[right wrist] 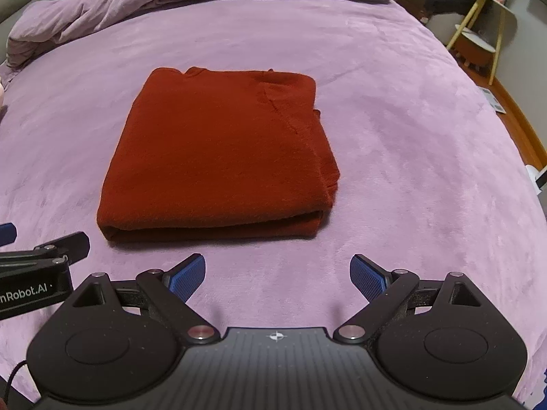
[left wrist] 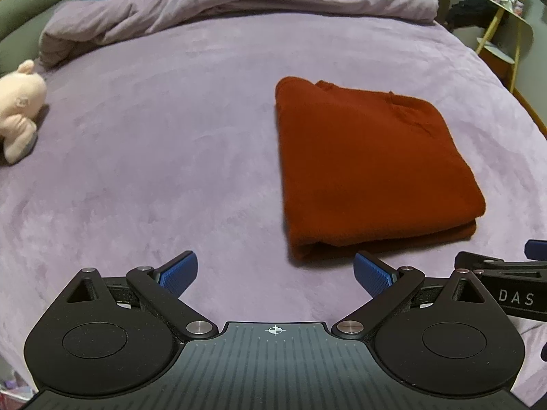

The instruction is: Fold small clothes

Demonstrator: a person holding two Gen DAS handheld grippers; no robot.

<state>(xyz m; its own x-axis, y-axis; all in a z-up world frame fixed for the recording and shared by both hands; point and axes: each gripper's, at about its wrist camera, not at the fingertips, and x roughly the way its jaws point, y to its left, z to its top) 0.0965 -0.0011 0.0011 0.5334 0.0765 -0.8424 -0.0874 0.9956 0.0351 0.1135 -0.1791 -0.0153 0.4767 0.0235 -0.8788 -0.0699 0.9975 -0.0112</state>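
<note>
A rust-red garment (left wrist: 369, 171) lies folded into a neat rectangle on the purple bedspread (left wrist: 171, 171), its thick folded edge toward me. My left gripper (left wrist: 276, 273) hovers just short of the garment's near left corner, open, with nothing between its blue pads. In the right wrist view the same folded garment (right wrist: 222, 157) fills the middle. My right gripper (right wrist: 277, 275) stands open and empty before its near right corner, apart from the cloth. Each gripper shows at the edge of the other's view.
A bunched purple duvet (left wrist: 239, 0) lies along the far side of the bed. A pink plush toy (left wrist: 18, 106) sits at the left edge. Beyond the bed's right edge stand a yellow-legged side table (right wrist: 485, 17) and dark clothes.
</note>
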